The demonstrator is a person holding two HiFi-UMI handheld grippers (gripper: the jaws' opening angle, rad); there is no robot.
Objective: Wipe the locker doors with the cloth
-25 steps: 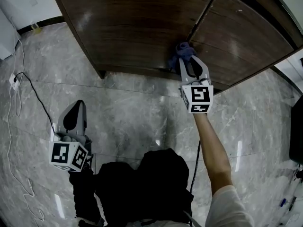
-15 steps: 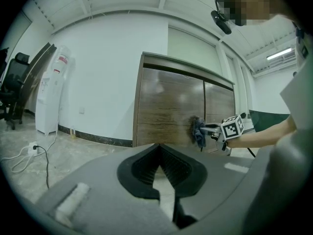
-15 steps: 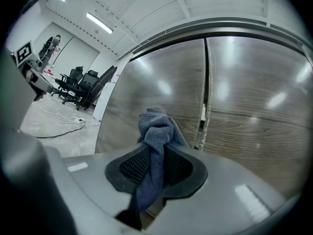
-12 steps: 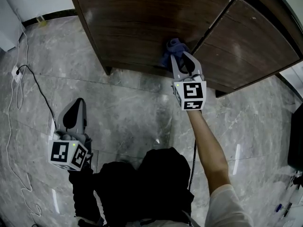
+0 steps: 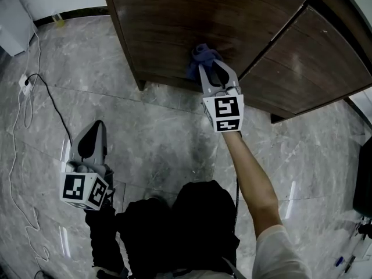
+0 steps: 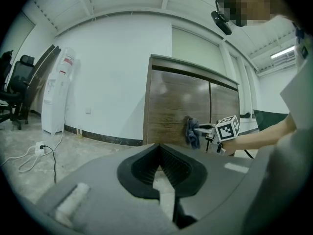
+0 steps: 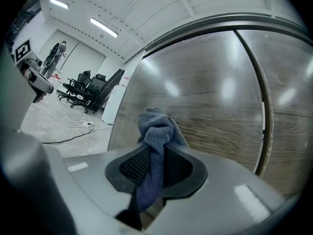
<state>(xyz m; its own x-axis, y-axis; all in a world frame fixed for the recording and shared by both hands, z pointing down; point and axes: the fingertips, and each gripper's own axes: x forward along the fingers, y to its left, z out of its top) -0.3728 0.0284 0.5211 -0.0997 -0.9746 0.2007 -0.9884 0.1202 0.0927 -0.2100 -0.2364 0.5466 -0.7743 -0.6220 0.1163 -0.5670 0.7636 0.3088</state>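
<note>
Right gripper (image 5: 213, 70): fingers (image 7: 131, 168) clamped on the blue cloth (image 5: 200, 56). Cloth is pressed against the left locker door (image 5: 174, 22), low, near the door seam. Left gripper (image 5: 93, 137): fingers (image 6: 142, 169) together, empty, above the floor (image 5: 151, 127).

The locker doors (image 5: 192, 16) are dark wood-grain, smooth and glossy enough to throw back the ceiling lights in pale streaks. The cloth (image 7: 155, 131) is soft blue fabric with a fuzzy, towel-like nap, quite matt. The right gripper (image 5: 213, 67) and the left gripper (image 5: 93, 133) both have smooth matt grey plastic shells, with black ribbed pads (image 7: 131, 166) inside. The floor (image 5: 157, 121) looks like polished grey veined stone or tile, faintly shiny
</note>
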